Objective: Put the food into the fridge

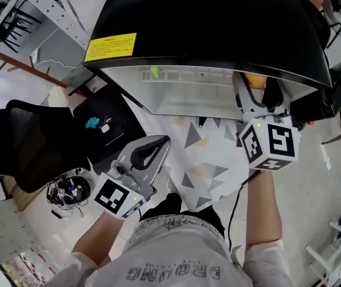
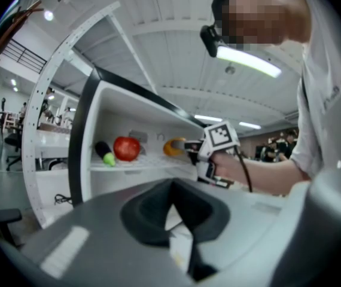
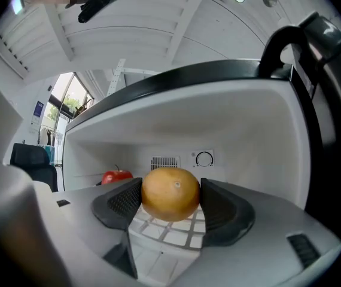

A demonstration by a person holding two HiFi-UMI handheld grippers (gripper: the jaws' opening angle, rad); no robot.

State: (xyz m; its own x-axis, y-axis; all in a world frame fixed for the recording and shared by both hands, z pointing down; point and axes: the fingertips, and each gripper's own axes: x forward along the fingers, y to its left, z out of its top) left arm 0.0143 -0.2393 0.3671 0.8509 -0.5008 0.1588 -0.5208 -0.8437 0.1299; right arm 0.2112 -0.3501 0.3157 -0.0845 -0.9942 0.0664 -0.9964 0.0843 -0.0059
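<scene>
A bright hall with a white ceiling surrounds the open fridge [image 1: 218,23]. The orange [image 3: 170,194] is inside the fridge, above its white wire shelf [image 3: 158,232] and in front of the back wall. The right tongs [image 3: 170,197] press on it from both sides. At the fridge's left side lie a red apple [image 3: 116,176] and a dark eggplant [image 2: 104,152]. The left tongs [image 2: 171,211] are outside the fridge, their jaws together and holding nothing.
</scene>
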